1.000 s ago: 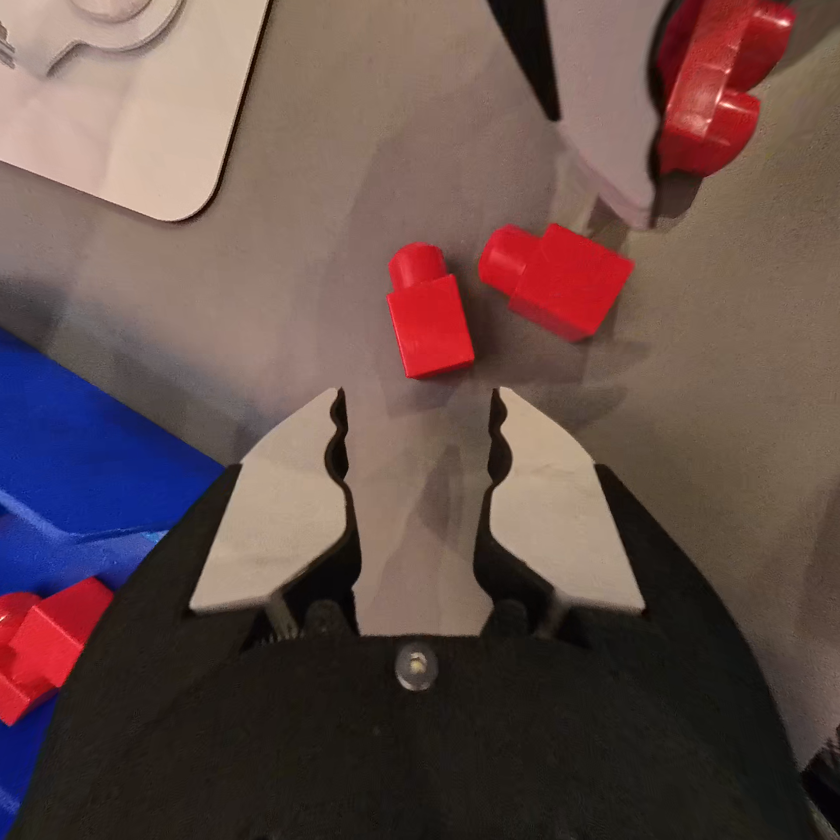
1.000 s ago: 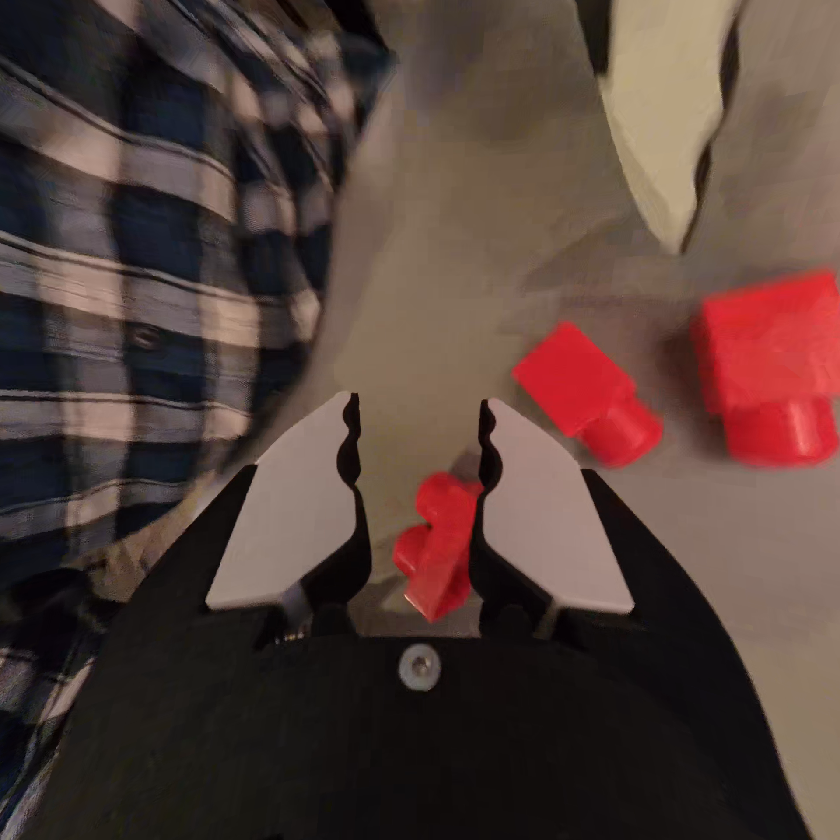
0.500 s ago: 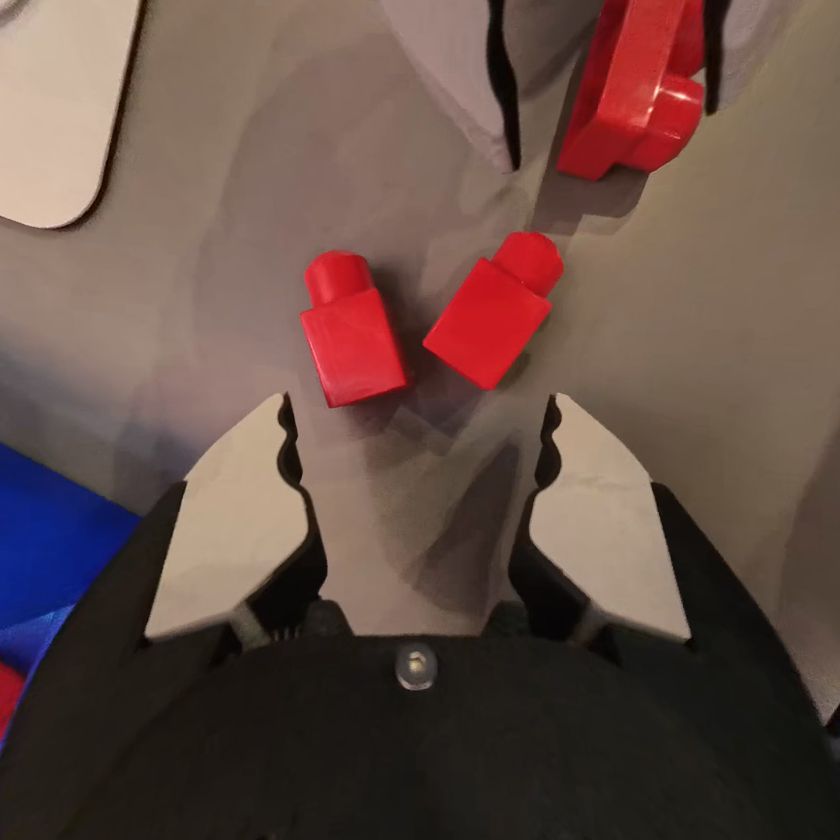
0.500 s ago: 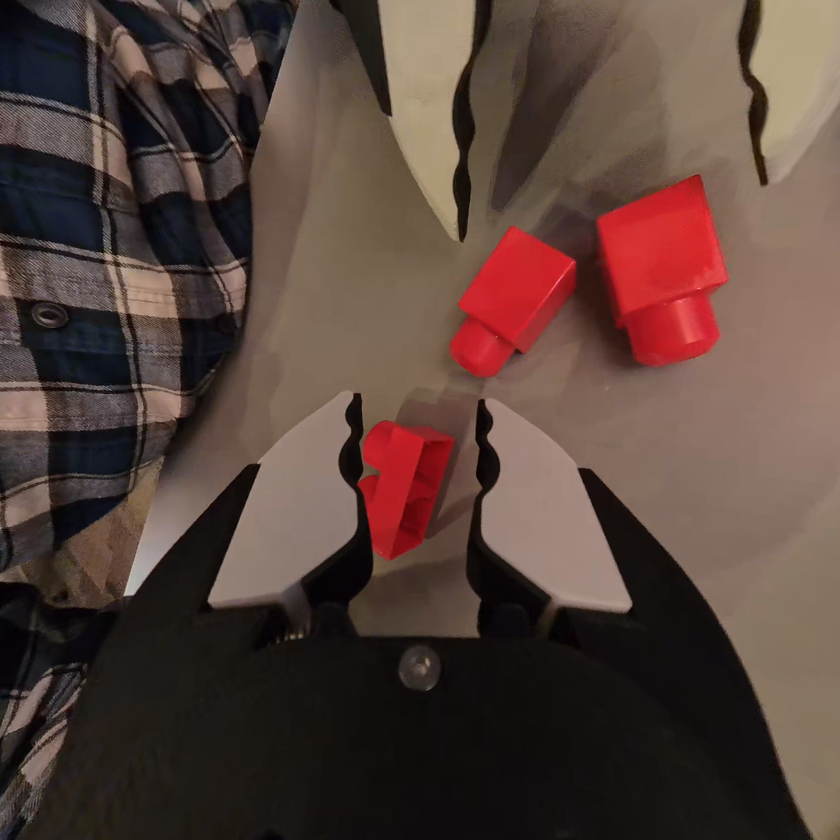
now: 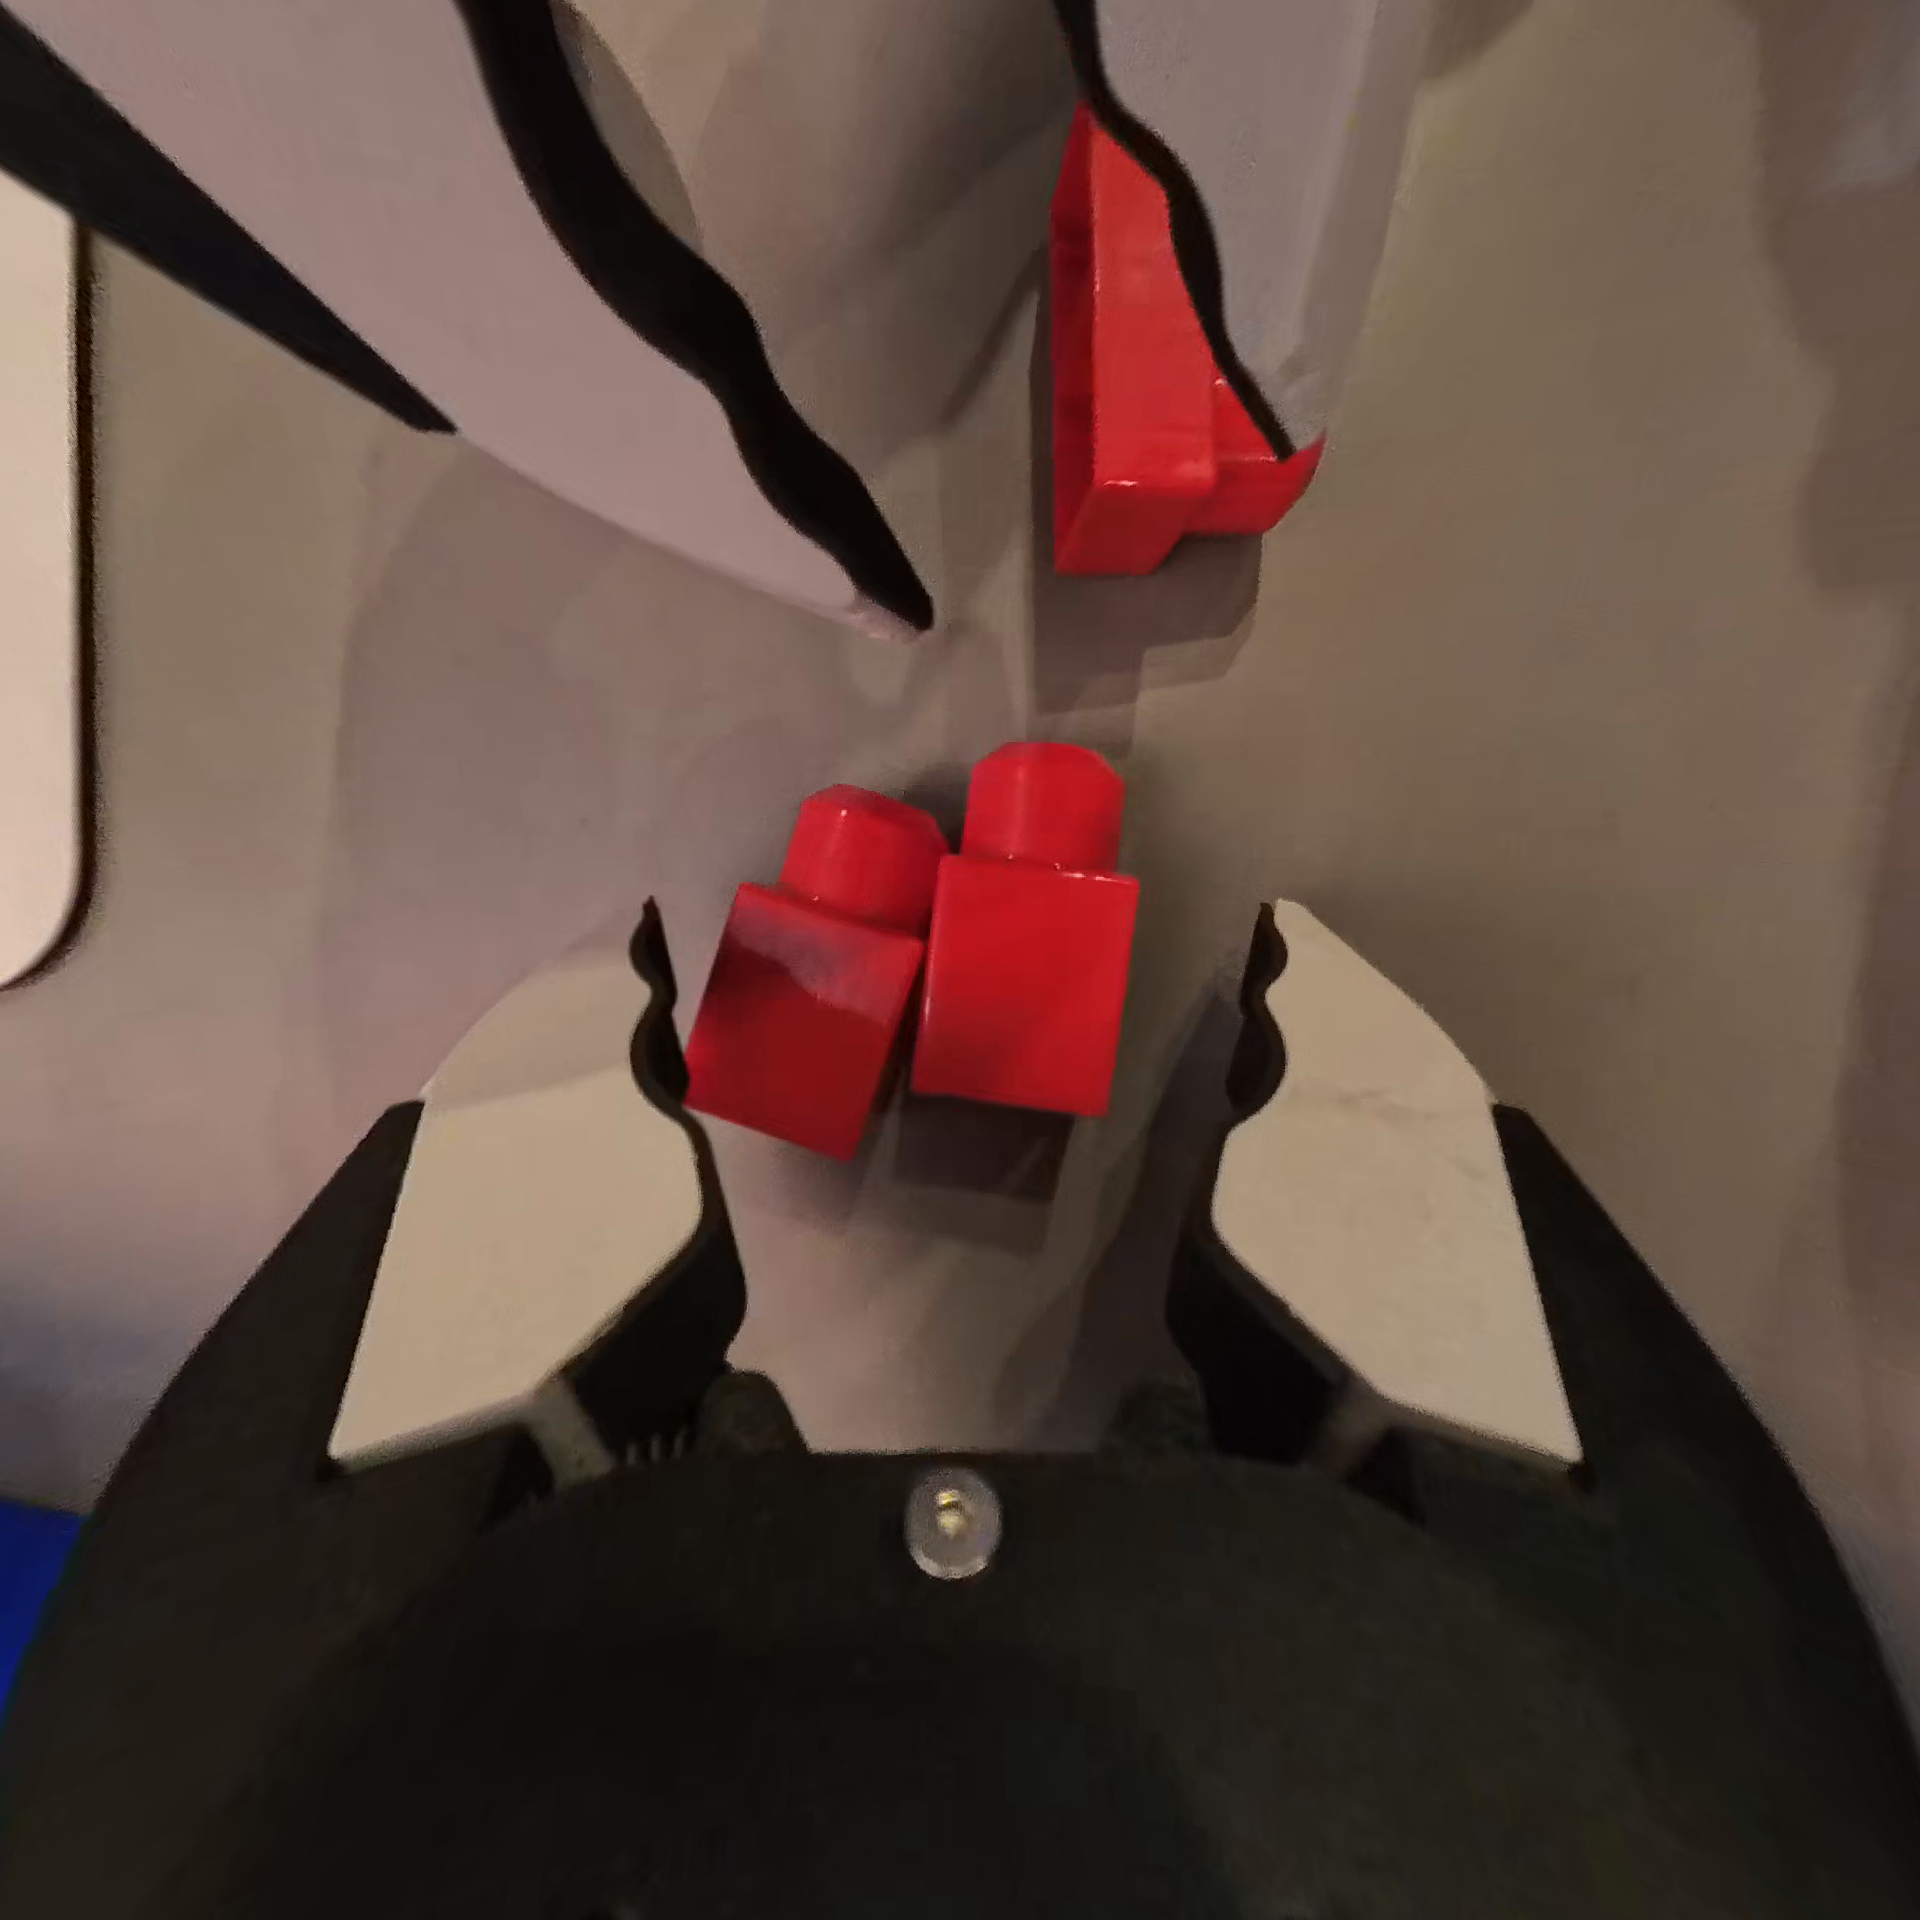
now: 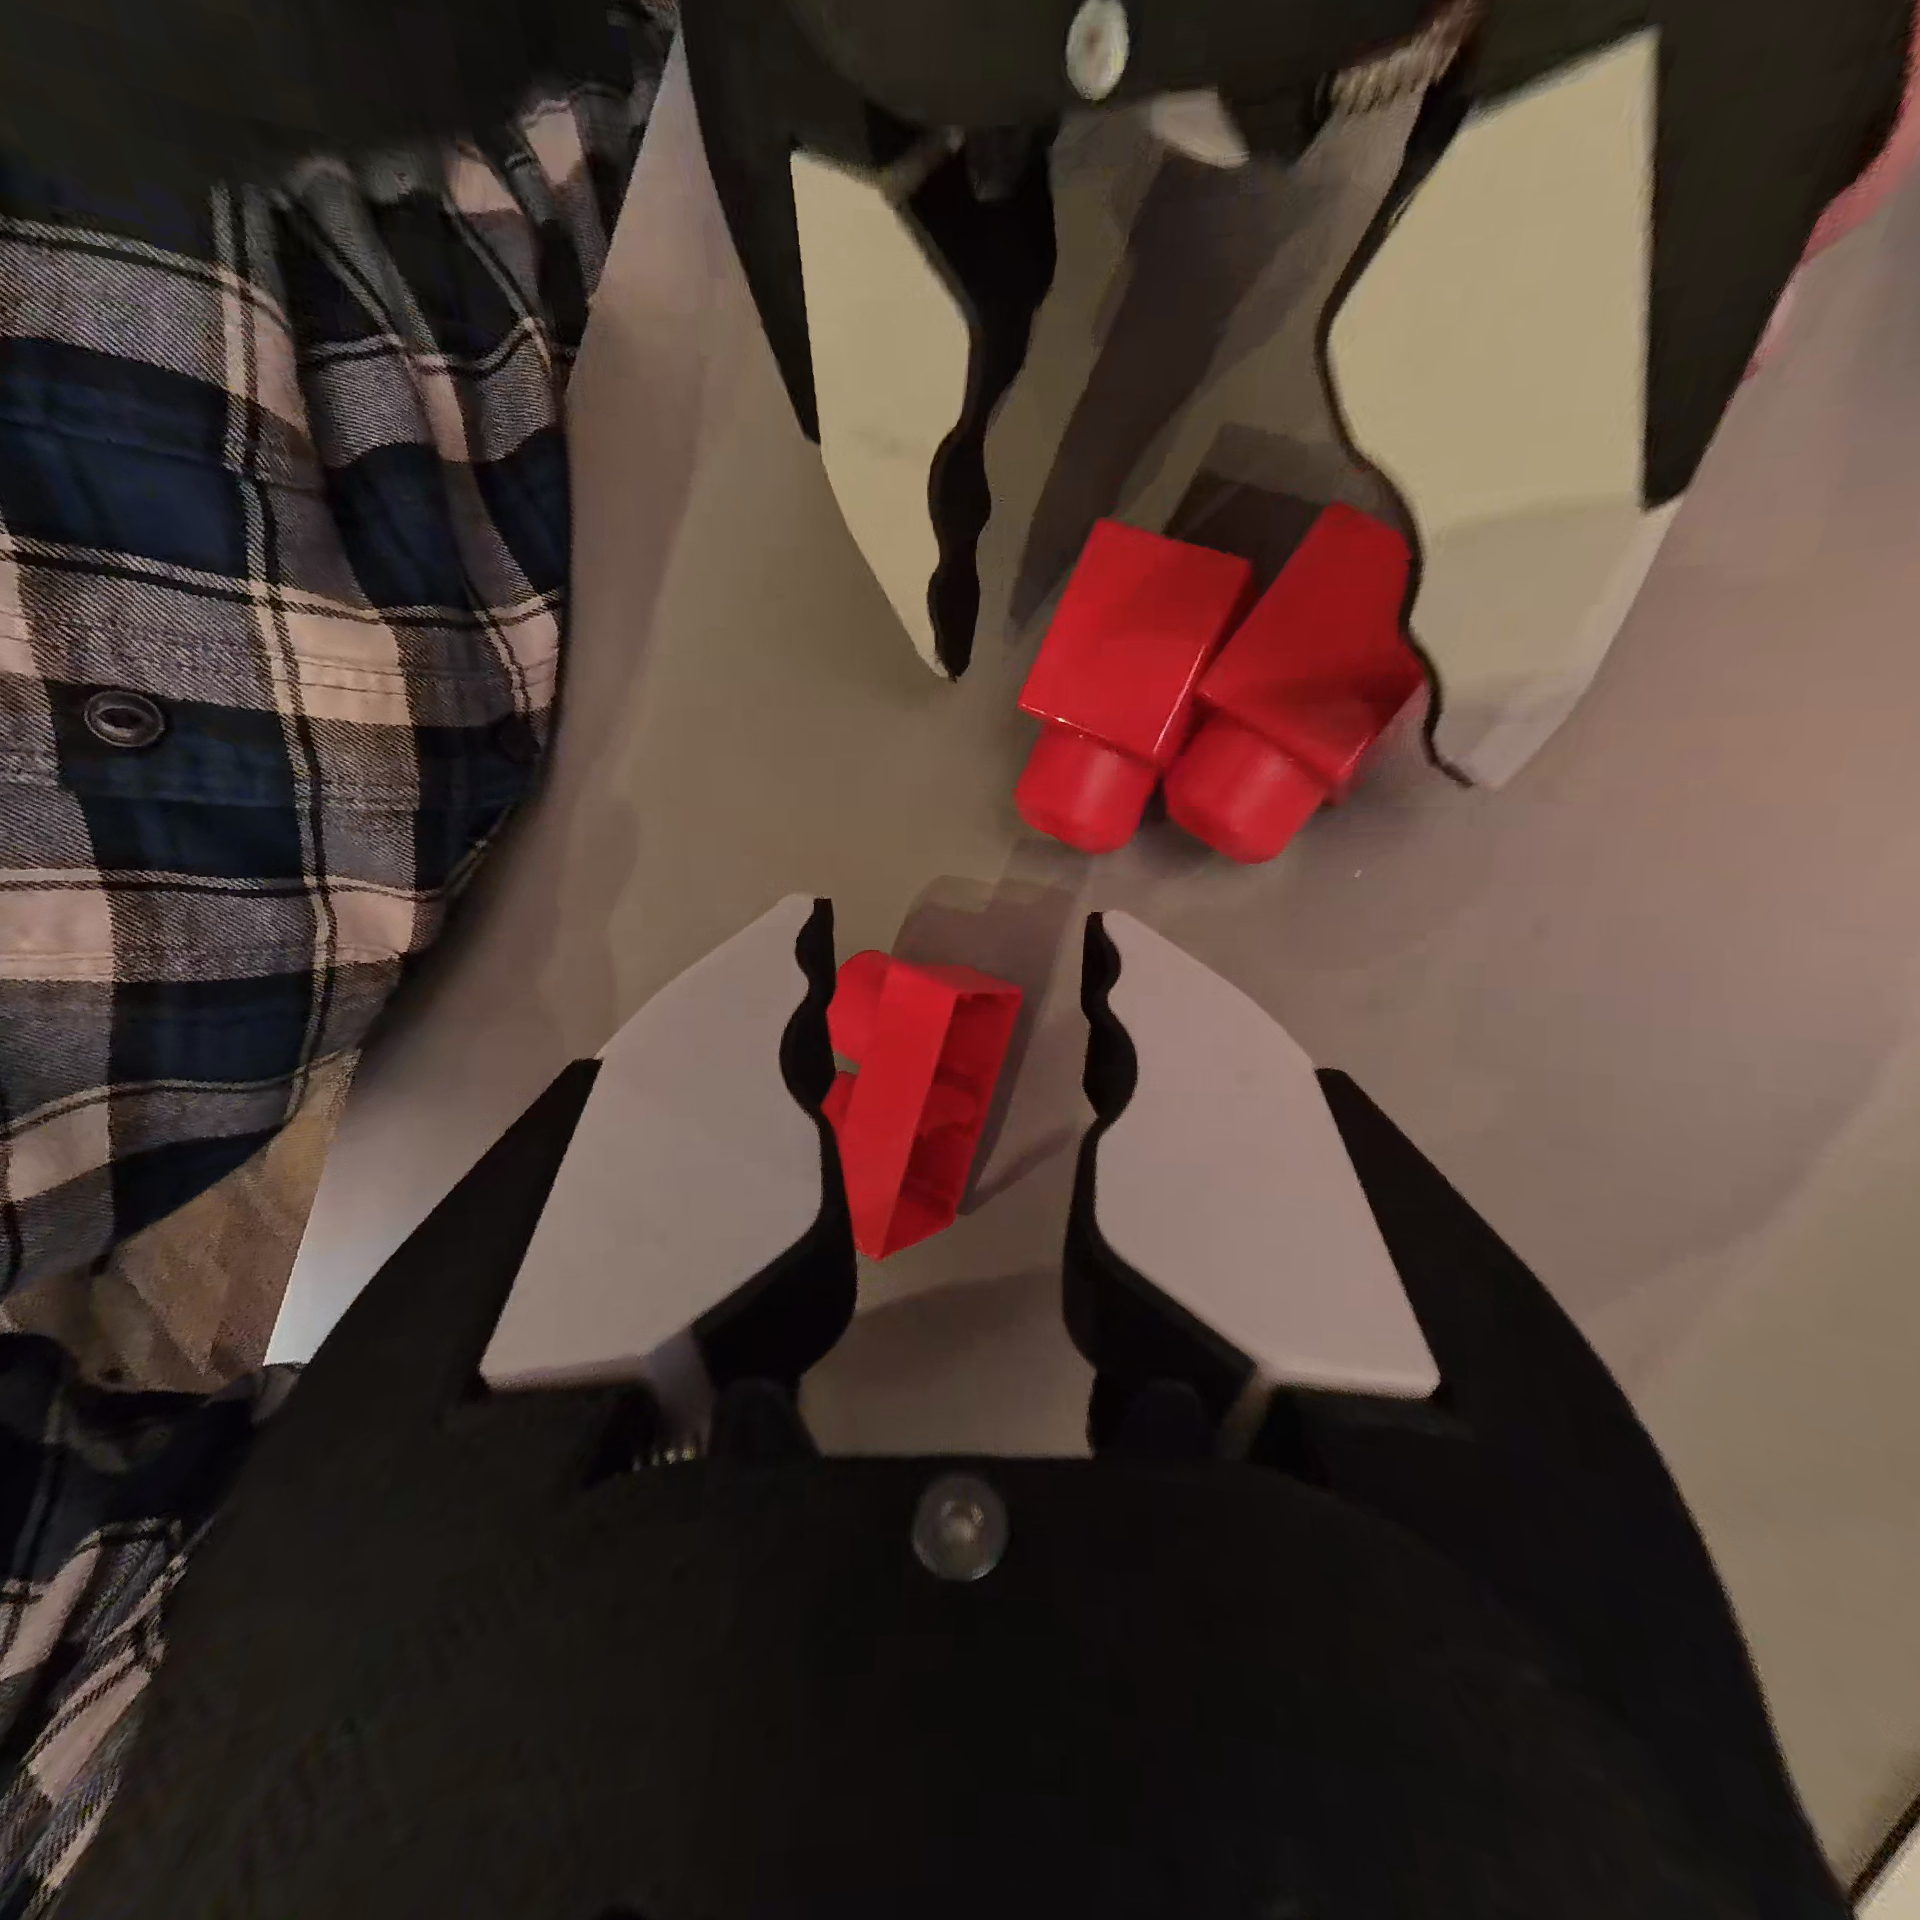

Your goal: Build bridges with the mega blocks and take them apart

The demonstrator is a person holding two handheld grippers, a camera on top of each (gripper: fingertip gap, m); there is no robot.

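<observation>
two small red single-stud blocks lie on their sides on the grey bench in the left wrist view, the left block (image 5: pixel 800 1029) leaning against the right block (image 5: pixel 1023 982), studs pointing away from the camera. the left gripper (image 5: pixel 956 914) stands with its jaws wide around the pair; the left pad (image 5: pixel 655 1018) meets the flank of the leaning block, while bare bench shows between the right block and the other pad, so nothing is clamped. farther off, the right gripper (image 5: pixel 1101 520) carries a longer red block (image 5: pixel 1127 416) set against one of its pads.

in the right wrist view, the longer red block (image 6: pixel 920 1101) shows its hollow underside, tilted, resting against the left pad (image 6: pixel 805 1049); a gap of bench appears between it and the opposite pad, so whether it is firmly held cannot be told. the two small blocks (image 6: pixel 1205 686) lie beyond, between the wide fingers of the left gripper (image 6: pixel 1205 717). a plaid shirt (image 6: pixel 208 623) fills the left edge.

risks, as a judgement: closing on two blocks that lean unevenly could pivot one out or wedge them crooked, leaving no upright piers for a bridge. the tilted long block, apparently bearing on one pad only, could slip or rotate when lowered, and its sockets would then miss the studs.
</observation>
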